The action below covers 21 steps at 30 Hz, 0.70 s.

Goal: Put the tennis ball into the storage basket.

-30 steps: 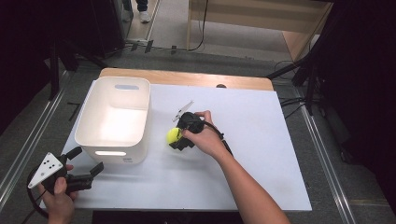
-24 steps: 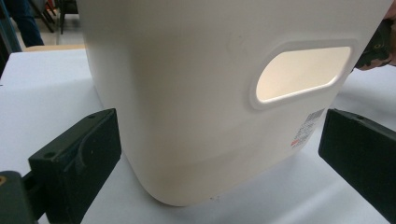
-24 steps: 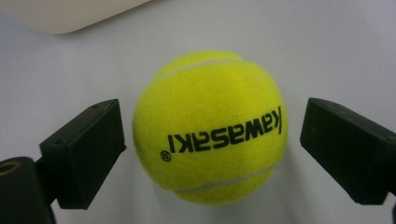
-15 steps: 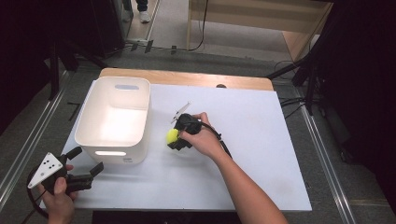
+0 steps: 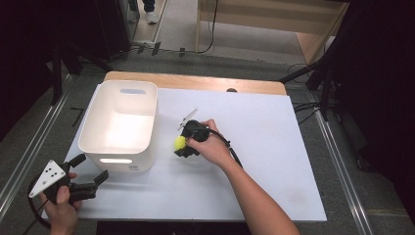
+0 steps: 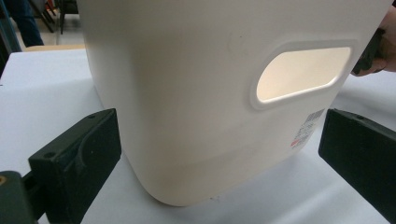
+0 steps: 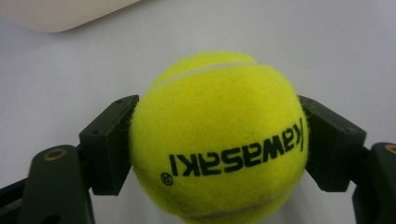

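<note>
Tennis ball [image 7: 217, 140] clamped in my right tool [image 5: 188, 142]; left tool [image 5: 85, 182] gapes empty by bin [image 5: 98, 139]. Next, probably: lift, drop in bin.

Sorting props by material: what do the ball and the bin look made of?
Tennis ball: fuzzy yellow felt, with a printed logo and a pale seam, presumably over rubber. Bin: smooth, matte cream plastic by its look, with moulded rounded corners and a cut-out handle.
</note>
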Motion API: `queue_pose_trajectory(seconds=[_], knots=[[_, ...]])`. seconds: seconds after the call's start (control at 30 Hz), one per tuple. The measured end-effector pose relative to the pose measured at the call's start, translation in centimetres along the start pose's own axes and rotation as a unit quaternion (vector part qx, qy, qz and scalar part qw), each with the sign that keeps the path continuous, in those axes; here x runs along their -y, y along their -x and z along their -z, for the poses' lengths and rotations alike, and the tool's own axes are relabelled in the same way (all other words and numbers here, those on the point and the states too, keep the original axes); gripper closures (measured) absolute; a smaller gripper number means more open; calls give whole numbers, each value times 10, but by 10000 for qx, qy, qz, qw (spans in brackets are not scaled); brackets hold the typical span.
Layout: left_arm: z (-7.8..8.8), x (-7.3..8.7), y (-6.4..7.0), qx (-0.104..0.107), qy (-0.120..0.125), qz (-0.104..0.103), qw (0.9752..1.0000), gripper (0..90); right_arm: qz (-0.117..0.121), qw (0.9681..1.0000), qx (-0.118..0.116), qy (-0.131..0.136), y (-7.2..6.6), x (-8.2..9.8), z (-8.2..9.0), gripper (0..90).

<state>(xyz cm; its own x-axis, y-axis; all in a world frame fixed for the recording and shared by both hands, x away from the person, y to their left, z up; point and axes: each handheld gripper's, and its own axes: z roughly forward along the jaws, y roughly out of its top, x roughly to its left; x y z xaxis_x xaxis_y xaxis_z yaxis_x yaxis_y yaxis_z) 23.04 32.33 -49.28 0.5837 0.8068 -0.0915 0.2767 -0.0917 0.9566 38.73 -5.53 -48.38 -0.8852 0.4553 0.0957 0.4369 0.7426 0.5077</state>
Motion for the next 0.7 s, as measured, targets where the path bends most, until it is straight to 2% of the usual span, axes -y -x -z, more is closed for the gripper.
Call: queue_pose_trajectory(seconds=[0.23,0.47,0.53,0.7], knots=[[0,0,0,3,1,5,10000,0,4,10000,-13,-33,0,0,1,224],[0,0,-1,-15,-4,7,10000,0,37,10000,76,-32,1,-1,5,226],[0,0,-1,-5,11,9,10000,0,53,10000,78,33,2,-2,7,227],[1,0,-1,-5,-3,13,10000,0,-15,10000,61,36,2,-3,12,227]])
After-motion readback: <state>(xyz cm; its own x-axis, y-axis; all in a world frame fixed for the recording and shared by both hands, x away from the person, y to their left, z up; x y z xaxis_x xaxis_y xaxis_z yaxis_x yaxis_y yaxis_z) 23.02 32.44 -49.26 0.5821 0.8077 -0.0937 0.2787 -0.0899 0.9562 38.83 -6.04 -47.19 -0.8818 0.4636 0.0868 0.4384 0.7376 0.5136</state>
